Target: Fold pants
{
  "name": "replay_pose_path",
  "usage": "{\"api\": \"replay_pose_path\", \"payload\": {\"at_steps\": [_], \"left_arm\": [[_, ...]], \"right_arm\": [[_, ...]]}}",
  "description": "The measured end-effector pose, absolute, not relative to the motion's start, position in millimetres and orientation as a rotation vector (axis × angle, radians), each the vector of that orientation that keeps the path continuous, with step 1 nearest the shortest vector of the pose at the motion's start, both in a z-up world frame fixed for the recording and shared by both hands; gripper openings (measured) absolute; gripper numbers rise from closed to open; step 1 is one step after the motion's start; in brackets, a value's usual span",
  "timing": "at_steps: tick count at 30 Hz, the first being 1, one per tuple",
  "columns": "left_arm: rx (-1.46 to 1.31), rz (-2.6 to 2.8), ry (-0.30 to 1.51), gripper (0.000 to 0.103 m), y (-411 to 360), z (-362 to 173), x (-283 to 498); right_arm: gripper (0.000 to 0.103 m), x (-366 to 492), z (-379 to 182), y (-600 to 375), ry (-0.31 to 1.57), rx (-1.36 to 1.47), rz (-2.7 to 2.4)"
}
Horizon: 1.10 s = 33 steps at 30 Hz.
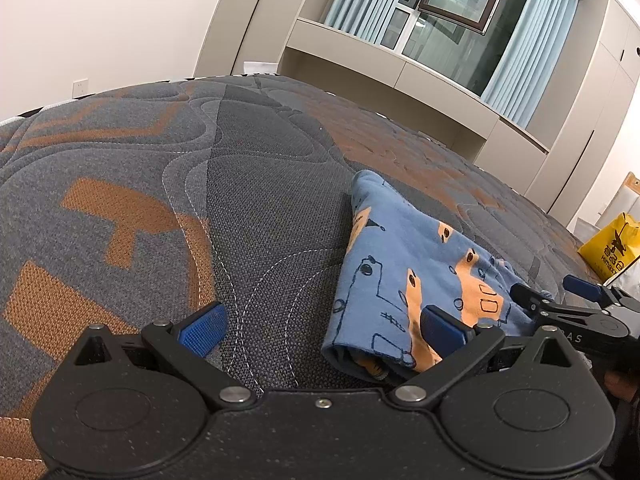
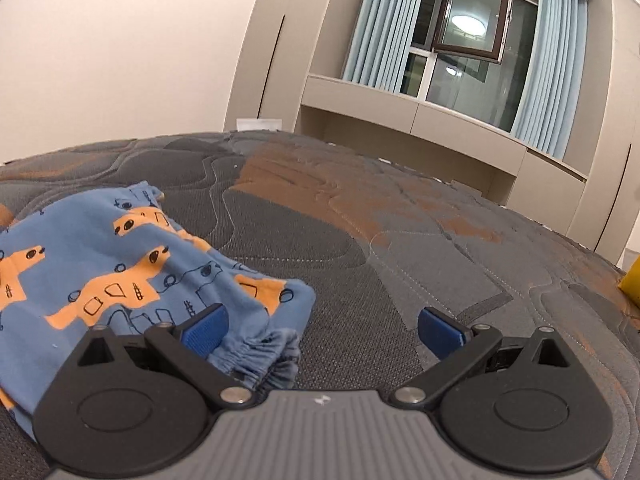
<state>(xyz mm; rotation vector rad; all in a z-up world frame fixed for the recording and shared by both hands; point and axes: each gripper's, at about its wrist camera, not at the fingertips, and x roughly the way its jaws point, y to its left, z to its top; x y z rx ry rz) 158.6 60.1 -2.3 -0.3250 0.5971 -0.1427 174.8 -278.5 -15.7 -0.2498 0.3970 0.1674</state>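
Left wrist view: the left gripper (image 1: 322,330) is spread wide, empty, over the quilted grey-and-orange mattress (image 1: 168,184); the folded blue cotton pants with orange print (image 1: 404,280) lie just right.

Right wrist view: the right gripper (image 2: 322,330), spread and empty, hovers at their near right corner; its finger could snag the elastic waistband (image 2: 260,354), undoing the fold.

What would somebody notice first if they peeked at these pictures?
Probably the blue pants with orange animal shapes, lying folded on the grey and orange mattress. Next, both grippers, left and right, with blue fingers spread open, holding nothing. Behind the bed, an open window hangs between pale blue curtains.
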Motion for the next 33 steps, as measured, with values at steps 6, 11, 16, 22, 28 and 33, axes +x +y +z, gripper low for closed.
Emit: {"api": "replay_pose_path", "payload": {"at_steps": [6, 11, 16, 22, 28, 33], "left_arm": [[-0.322, -0.141, 0.599, 0.102, 59, -2, 158], [-0.322, -0.141, 0.599, 0.102, 60, -2, 158], [-0.317, -0.139, 0.601, 0.102, 59, -2, 159], [-0.316, -0.139, 0.601, 0.102, 59, -2, 159], [-0.319, -0.139, 0.600, 0.102, 59, -2, 158], [-0.322, -0.140, 0.599, 0.102, 59, -2, 158]], "right_arm": [[0.103, 170, -15, -279, 0.392, -0.244, 0.172], [0.103, 166, -11, -288, 0.373, -0.184, 0.192], [0.103, 154, -4, -312, 0.365, -0.039, 0.212], [0.103, 170, -13, -326, 0.514, 0.040, 0.197], [0.103, 161, -10, -331, 0.466, 0.077, 0.229], [0.103, 154, -5, -331, 0.433, 0.125, 0.335]]}}
